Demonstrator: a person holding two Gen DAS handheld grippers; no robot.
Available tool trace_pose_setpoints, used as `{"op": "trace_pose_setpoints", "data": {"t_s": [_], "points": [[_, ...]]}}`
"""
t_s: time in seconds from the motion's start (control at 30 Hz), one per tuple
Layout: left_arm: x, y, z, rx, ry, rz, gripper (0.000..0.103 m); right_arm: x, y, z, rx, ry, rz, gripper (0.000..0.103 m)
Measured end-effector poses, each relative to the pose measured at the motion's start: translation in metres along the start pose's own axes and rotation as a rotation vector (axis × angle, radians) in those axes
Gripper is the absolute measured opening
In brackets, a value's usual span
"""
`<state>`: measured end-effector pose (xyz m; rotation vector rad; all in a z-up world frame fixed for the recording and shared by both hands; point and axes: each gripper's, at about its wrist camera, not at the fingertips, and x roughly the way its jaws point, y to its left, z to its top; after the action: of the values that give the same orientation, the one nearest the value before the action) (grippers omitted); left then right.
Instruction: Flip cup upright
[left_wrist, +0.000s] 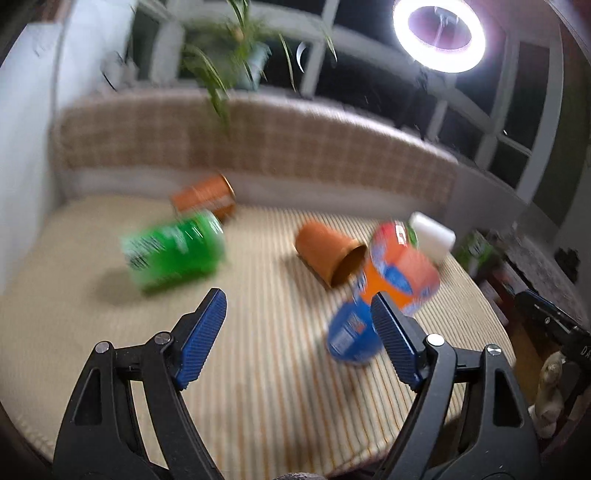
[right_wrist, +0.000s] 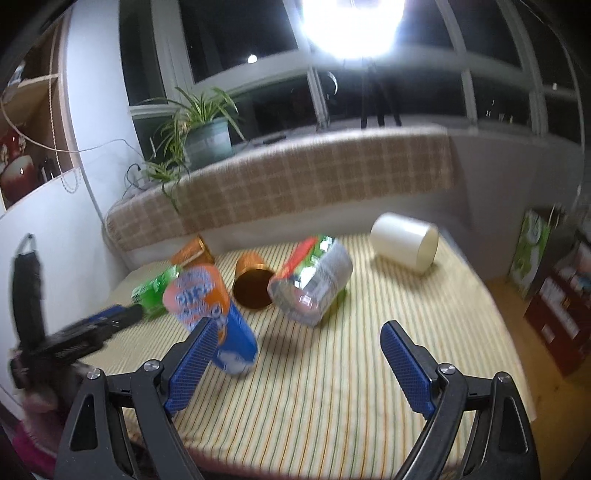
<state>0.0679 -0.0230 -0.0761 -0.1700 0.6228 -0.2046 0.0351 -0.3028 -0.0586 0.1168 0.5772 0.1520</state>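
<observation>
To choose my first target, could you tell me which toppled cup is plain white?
The white cup, lying alone at the table's far right; the others are orange, green, blue-orange or clear.

my left tool (left_wrist: 298, 308) spread wide, holding nothing | orange-and-blue cup (left_wrist: 384, 284) tilted beside my right pad | brown cup (left_wrist: 328, 254) on its side | green cup (left_wrist: 173, 249) left | striped tabletop (left_wrist: 273, 369)

Striped mat (right_wrist: 332, 387): cream with thin orange and green lines. Checked cushion (right_wrist: 314, 177): tan and cream plaid. Lying cup (right_wrist: 253, 282): copper-orange, dark inside. Second copper cup (left_wrist: 205, 197) behind, same orange. Green can (left_wrist: 173, 249), white print. Orange-and-blue can (right_wrist: 214, 314), white lettering. Clear container (right_wrist: 314, 280), red and green label. White cup (right_wrist: 404, 242). Gripper pads (right_wrist: 194, 363): blue, ribbed, on black frames.
</observation>
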Motion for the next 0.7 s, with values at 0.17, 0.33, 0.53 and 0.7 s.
{"op": "trace_pose_setpoints", "data": {"t_s": [0.17,0.33,0.53,0.7], "points": [[-0.034,-0.001,0.012,0.031,-0.147,0.084,0.099,-0.008,0.010,0.004,-0.029,-0.095,-0.072,0.103],[-0.052,-0.009,0.016,0.060,-0.218,0.114,0.102,-0.009,0.010,0.005,-0.009,-0.125,-0.105,0.103],[-0.060,-0.016,0.014,0.077,-0.229,0.129,0.103,-0.012,0.008,0.005,0.011,-0.137,-0.111,0.103],[-0.063,-0.016,0.014,0.071,-0.235,0.138,0.103,-0.014,0.008,0.004,0.021,-0.142,-0.114,0.103]]}}
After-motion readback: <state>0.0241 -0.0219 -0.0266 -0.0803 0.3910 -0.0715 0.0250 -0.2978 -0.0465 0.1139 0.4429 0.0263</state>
